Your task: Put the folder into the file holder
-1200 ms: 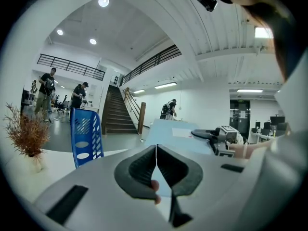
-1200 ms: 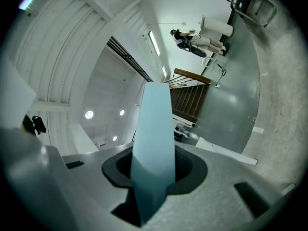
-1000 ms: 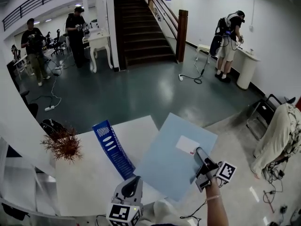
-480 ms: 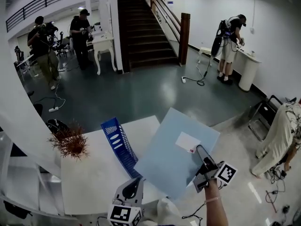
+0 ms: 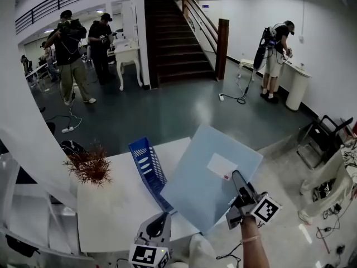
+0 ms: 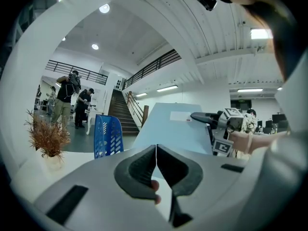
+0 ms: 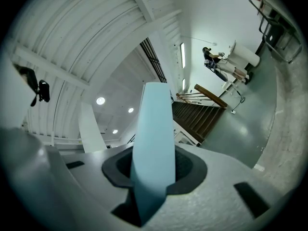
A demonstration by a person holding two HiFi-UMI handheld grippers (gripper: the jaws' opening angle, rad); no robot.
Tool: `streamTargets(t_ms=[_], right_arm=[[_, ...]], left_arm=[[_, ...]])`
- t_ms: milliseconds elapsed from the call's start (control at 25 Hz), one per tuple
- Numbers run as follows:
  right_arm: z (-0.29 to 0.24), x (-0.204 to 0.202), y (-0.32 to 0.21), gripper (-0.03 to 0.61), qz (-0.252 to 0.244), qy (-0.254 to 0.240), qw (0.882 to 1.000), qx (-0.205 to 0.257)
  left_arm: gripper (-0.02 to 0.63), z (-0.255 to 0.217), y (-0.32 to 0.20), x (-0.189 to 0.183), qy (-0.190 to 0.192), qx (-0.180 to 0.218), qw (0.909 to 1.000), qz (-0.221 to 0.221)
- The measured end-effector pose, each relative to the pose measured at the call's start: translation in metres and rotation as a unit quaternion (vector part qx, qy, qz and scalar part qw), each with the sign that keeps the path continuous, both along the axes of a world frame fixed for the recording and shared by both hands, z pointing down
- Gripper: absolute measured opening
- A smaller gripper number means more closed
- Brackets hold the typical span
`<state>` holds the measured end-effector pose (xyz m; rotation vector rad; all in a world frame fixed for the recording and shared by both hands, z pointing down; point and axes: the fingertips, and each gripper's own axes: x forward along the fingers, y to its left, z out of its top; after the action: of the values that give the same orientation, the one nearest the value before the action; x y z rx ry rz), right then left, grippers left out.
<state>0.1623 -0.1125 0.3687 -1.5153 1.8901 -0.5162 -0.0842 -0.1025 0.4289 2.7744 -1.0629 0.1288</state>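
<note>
While my right gripper (image 5: 236, 178) jaws clamp the folder (image 5: 206, 172) and the left gripper (image 5: 160, 219) is closed empty, I must line its edge with the file holder (image 5: 148, 163).

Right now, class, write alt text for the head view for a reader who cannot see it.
The right gripper holds a light blue folder tilted over a white table, beside a blue file holder. The left gripper sits near the bottom edge.
</note>
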Motion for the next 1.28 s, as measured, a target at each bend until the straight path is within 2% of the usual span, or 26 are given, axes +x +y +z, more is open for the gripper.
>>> streamTargets(t_ms=[560, 1040, 1280], right_arm=[[-0.022, -0.045, 0.004, 0.126, 0.029, 0.046, 0.998, 0.026], [-0.045, -0.088, 0.003, 0.127, 0.055, 0.132, 0.988, 0.056], [-0.051, -0.107, -0.003, 0.127, 0.048, 0.173, 0.981, 0.067]], left_arm=[[0.008, -0.001, 0.012, -0.028, 0.01, 0.001, 0.9999, -0.01], [0.008, -0.001, 0.01, -0.051, 0.018, 0.002, 0.9996, -0.024], [0.008, -0.002, 0.005, -0.056, 0.024, -0.001, 0.9988, -0.042]])
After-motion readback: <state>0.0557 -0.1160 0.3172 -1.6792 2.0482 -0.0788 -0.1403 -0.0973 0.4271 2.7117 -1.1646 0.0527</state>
